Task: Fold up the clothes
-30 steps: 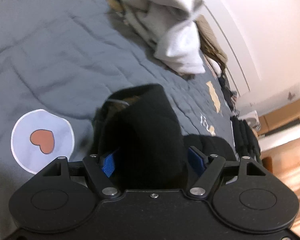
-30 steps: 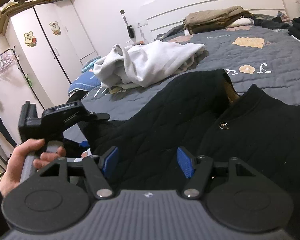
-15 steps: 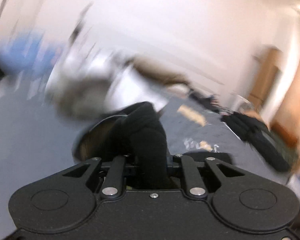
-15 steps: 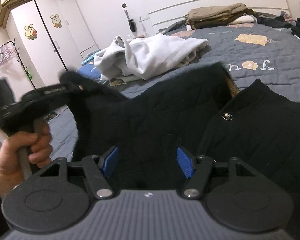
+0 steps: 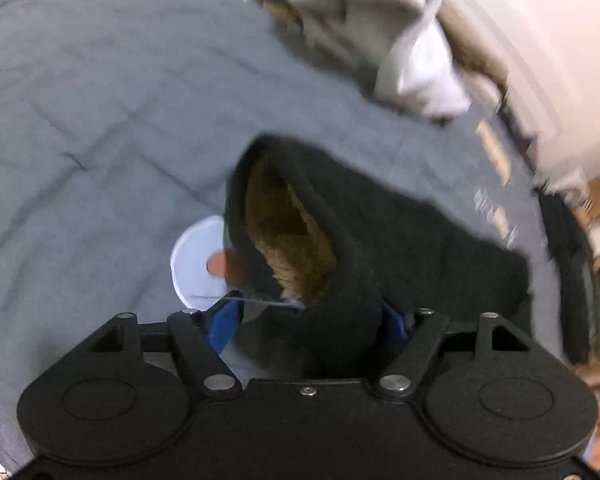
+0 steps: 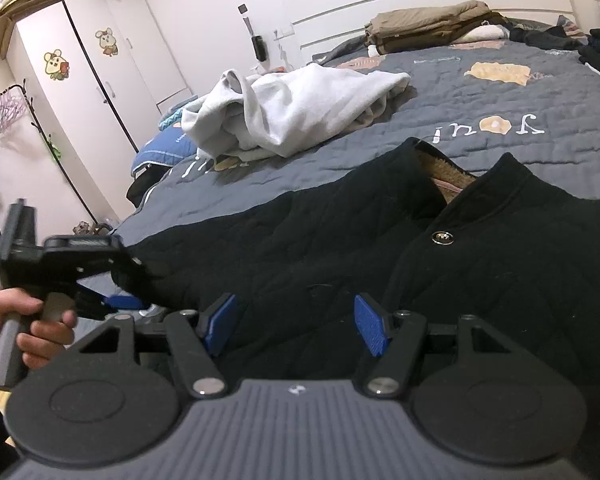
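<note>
Left hand-held gripper has its blue pads spread fairly wide around a sleeve cuff of the black jacket, fabric bunched between them, apparently to lay the sleeve for a fold. Right hand-held gripper hovers wide apart and empty over the jacket's front, spread on the grey bed.
</note>
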`<action>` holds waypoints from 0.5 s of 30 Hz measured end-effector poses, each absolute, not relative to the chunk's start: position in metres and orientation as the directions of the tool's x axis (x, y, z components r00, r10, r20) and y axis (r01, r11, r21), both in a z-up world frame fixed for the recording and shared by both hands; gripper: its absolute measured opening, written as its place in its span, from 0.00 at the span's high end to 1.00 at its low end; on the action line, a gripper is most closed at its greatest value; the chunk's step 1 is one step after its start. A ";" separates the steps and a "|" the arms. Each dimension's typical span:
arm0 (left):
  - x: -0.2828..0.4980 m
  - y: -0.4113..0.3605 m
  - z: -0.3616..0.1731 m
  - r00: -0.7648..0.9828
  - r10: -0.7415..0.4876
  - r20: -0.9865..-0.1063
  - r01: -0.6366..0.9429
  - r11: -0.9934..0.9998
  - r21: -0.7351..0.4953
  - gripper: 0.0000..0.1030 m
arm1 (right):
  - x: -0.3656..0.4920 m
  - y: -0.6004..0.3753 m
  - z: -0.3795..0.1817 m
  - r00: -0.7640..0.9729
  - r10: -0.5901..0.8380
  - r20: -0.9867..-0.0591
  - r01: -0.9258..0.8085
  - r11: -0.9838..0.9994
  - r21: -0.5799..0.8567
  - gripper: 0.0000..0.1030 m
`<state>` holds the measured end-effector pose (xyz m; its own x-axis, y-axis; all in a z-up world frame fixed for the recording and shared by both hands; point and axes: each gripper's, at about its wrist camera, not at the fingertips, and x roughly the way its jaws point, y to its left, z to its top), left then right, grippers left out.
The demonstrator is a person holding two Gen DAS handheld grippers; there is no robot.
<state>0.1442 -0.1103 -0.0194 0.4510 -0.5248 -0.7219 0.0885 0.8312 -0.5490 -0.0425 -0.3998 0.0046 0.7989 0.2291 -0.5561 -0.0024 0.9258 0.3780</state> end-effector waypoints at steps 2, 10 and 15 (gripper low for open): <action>0.142 -0.105 -0.013 0.494 -0.532 -0.687 0.097 0.819 -0.565 0.27 | -0.043 -0.400 0.005 0.802 0.229 -0.552 -0.004 0.926 0.377 0.38; 0.164 -0.111 -0.027 0.528 -0.522 -0.670 0.077 0.815 -0.574 0.22 | -0.045 -0.401 0.005 0.807 0.211 -0.552 0.006 0.931 0.365 0.38; 0.155 -0.119 -0.014 0.621 -0.509 -0.596 0.163 0.827 -0.538 0.54 | -0.044 -0.406 0.006 0.812 0.193 -0.551 0.023 0.932 0.361 0.38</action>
